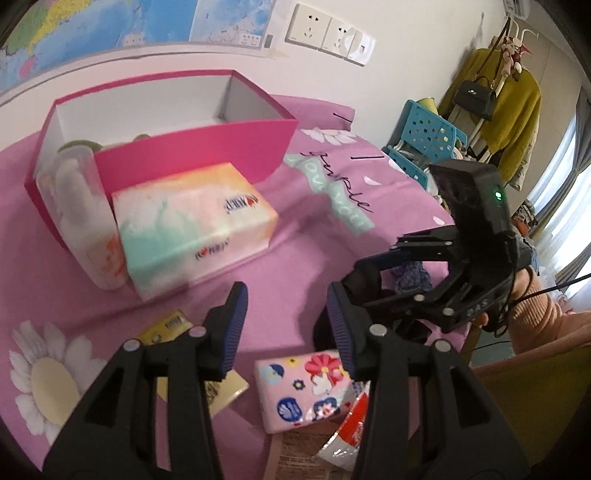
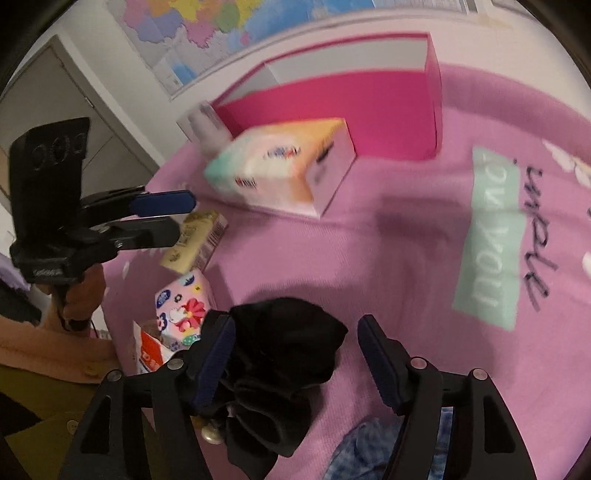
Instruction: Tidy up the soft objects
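A pink open box [image 1: 192, 155] [image 2: 332, 110] stands at the back of the pink bedspread. A pastel tissue pack [image 1: 192, 225] [image 2: 284, 166] lies in front of it, beside a clear pack of white items [image 1: 74, 206]. My left gripper [image 1: 286, 328] is open and empty above a small pink floral tissue pack [image 1: 303, 391] [image 2: 184, 306] and a yellow pack [image 1: 166, 325] [image 2: 195, 240]. My right gripper [image 2: 295, 354] is open, its jaws either side of a black scrunchie [image 2: 280, 369]. A blue fabric item [image 2: 369, 450] lies below it.
A red and white packet [image 1: 347, 435] [image 2: 151, 354] lies by the floral pack. A blue chair [image 1: 424, 136] and a rack with a yellow garment [image 1: 509, 107] stand beyond the bed's right edge. A map and wall sockets [image 1: 328, 33] are behind.
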Demonstrator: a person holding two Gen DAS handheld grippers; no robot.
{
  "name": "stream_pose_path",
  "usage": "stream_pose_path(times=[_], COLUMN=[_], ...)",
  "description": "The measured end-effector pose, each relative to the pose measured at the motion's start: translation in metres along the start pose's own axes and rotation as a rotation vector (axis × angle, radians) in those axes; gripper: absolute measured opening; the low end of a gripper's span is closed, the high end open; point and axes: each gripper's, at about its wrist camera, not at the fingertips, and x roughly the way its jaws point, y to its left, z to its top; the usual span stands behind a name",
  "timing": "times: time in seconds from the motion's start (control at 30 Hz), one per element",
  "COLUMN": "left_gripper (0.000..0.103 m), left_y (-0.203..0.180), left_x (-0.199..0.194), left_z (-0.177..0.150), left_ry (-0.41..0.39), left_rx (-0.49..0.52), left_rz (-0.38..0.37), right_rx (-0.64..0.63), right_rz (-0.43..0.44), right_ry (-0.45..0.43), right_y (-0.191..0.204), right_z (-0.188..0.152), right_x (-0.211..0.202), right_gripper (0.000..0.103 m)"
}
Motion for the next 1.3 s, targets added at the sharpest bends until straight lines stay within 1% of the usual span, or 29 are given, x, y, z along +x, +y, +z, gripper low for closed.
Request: stream_pose_path(times=[0.03,0.1,0.17,0.2,0.3,0.37,0.57,0.73,0.8,0.87,0.97,1.0,1.03,1.1,1.13,1.17,1.2,1.3], left_gripper=[0.047,0.047,0.047,0.047,0.049,0.054,0.056,0.056,0.056,0.056,0.056,0.055,0.052,0.039,0.037,0.032,0.029,0.027], left_y=[0.000,-0.001,0.000,0.000,-0.001,-0.003,-0.010,-0.013,-0.015,-0.014,-0.009,-0.006,-0.004,-0.001,0.001,0.002,0.004,0.013], left_x=[0.000,0.001,0.002,0.003,0.006,0.008,0.009,0.011,0.012,0.013,0.009,0.007,0.005,0.002,0.001,0.001,0.002,0.006], left_z=[-0.002,-0.004,-0.006,-0.007,-0.009,-0.009,-0.008,0.002,0.008,0.017,0.038,0.047,0.054,0.069,0.081,0.089,0.097,0.122], left_ry=[0.001,0.006,0.012,0.015,0.033,0.044,0.049,0.031,0.020,0.002,-0.034,-0.053,-0.070,-0.092,-0.100,-0.106,-0.114,-0.126], left_rx=[-0.002,-0.006,-0.010,-0.013,-0.019,-0.017,-0.008,-0.003,0.003,0.002,-0.006,-0.009,-0.010,-0.011,-0.010,-0.010,-0.008,-0.009], left_rz=[-0.003,-0.012,-0.025,-0.035,-0.076,-0.094,-0.185,-0.191,-0.172,-0.138,-0.100,-0.089,-0.086,-0.069,-0.041,-0.020,-0.002,0.055], right_rx=[0.007,0.004,-0.012,-0.018,-0.036,-0.042,-0.056,-0.089,-0.097,-0.108,-0.138,-0.151,-0.165,-0.185,-0.193,-0.200,-0.210,-0.226], right_rz=[0.013,0.029,0.027,0.019,0.006,0.005,-0.005,-0.014,-0.011,-0.003,0.009,0.006,0.003,0.005,0.002,-0.009,-0.018,-0.043], right_ry=[0.000,0.003,-0.002,-0.005,-0.038,-0.066,-0.199,-0.269,-0.286,-0.306,-0.338,-0.349,-0.361,-0.383,-0.395,-0.406,-0.416,-0.435], right_y=[-0.001,-0.002,0.000,0.001,0.006,0.009,0.022,0.034,0.034,0.034,0.040,0.042,0.044,0.045,0.044,0.044,0.043,0.039], right_z=[-0.001,-0.002,-0.001,0.001,0.002,0.003,0.015,0.030,0.037,0.046,0.062,0.067,0.075,0.091,0.101,0.111,0.122,0.149], right_x=[0.002,0.004,0.003,0.003,-0.003,-0.012,-0.047,-0.064,-0.068,-0.071,-0.078,-0.080,-0.082,-0.087,-0.088,-0.089,-0.089,-0.086], right_gripper=[0.069,0.057,0.026,0.021,0.014,0.012,0.009,0.009,0.009,0.009,0.009,0.009,0.009,0.009,0.009,0.009,0.009,0.009])
